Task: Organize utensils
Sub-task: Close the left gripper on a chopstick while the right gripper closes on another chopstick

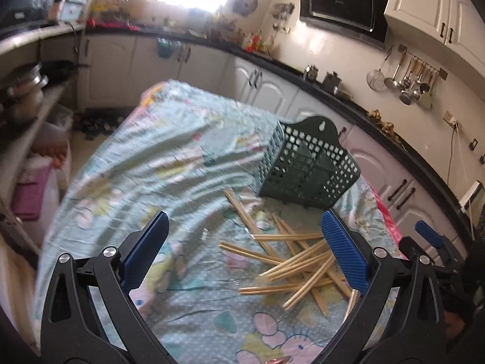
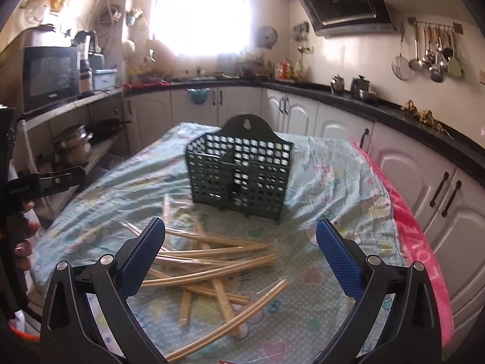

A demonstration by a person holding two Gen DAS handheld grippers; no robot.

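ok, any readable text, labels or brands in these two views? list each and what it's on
"LOVE" on the pink blanket along the table's right edge; only part shows, right wrist view.
Range hood: small logo on the glass front, too blurred to read in either view.
Microwave: small mark at the lower front, too small to read.
Green basket, chopsticks and both grippers, left and right: no text visible.

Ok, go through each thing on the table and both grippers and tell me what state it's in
Dark green perforated plastic utensil basket: upright, looks empty.
Pale wooden chopsticks: scattered loose on the cloth, outside the basket.
Left gripper: open, holding nothing.
Right gripper: open, holding nothing.
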